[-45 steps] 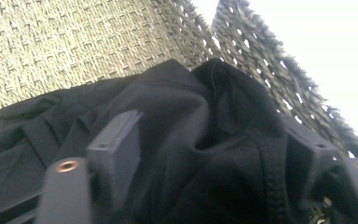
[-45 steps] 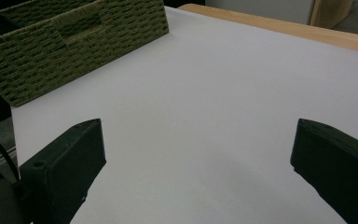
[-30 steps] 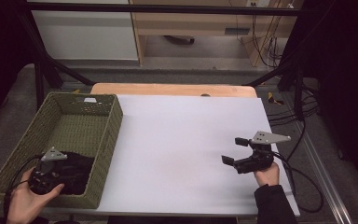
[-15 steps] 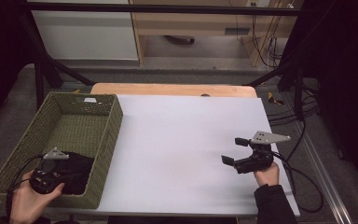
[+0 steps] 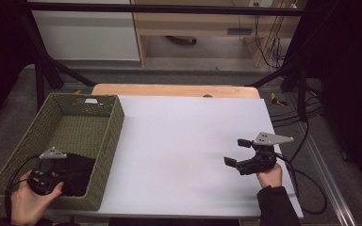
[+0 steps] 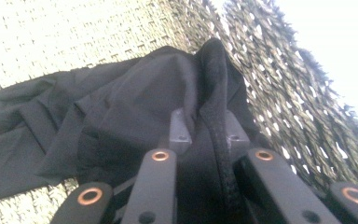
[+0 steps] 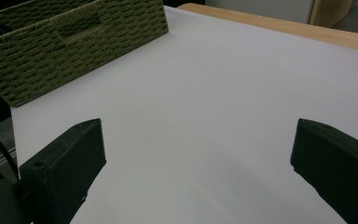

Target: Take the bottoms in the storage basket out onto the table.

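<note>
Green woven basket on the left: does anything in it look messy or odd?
Only mildly: a crumpled black cloth lies bunched in the near corner of the green woven basket, one fold pinched in the left claw. Nothing looks spilled or damaged.

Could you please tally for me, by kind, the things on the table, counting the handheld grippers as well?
Woven baskets: 1, green basket
Cloths: 1, black cloth in the basket
Grippers: 2, left gripper, right gripper
Total: 4
</note>
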Demonstrator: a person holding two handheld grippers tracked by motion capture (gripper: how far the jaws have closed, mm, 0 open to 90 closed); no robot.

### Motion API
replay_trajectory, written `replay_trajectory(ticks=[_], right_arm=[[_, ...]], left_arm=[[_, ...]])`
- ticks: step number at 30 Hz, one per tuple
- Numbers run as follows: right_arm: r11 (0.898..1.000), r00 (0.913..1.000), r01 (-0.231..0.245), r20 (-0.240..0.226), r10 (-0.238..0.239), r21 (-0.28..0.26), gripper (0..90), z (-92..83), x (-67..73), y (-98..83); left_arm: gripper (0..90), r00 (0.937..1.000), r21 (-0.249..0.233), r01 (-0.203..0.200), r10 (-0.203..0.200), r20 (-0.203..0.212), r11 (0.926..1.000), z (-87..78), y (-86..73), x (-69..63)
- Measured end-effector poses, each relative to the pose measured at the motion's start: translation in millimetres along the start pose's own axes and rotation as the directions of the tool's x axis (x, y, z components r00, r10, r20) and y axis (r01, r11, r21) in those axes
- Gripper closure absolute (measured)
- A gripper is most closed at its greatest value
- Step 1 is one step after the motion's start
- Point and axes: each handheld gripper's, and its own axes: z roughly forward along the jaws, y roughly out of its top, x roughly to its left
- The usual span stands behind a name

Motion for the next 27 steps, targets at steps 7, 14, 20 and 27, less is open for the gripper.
replay_trajectory(ticks=[7,14,20,27], right_arm=[[1.0,1.0,-0.001,0.001,0.001,-0.006,3.6,-0.8,-0.1,0.2],[1.0,1.0,-0.002,0.0,0.002,-0.005,3.6,-0.8,-0.5,-0.2],[1.0,1.0,-0.002,-0.001,0.002,-0.009,3.6,-1.7,-0.8,0.1],[1.0,1.0,-0.001,-0.001,0.001,-0.01,3.6,-0.9,-0.8,-0.3]], left_arm=[[79.3,1.0,-0.029,0.006,-0.006,0.001,0.9996,-5.8,0.8,1.7],[79.4,0.9999,-0.056,0.011,-0.012,-0.003,0.9984,-12.2,2.1,2.1],[79.5,0.9999,-0.072,0.013,-0.014,-0.004,0.9973,-17.5,4.3,2.8],[79.5,1.0,-0.088,0.009,-0.009,0.002,0.9961,-23.0,6.3,3.0]])
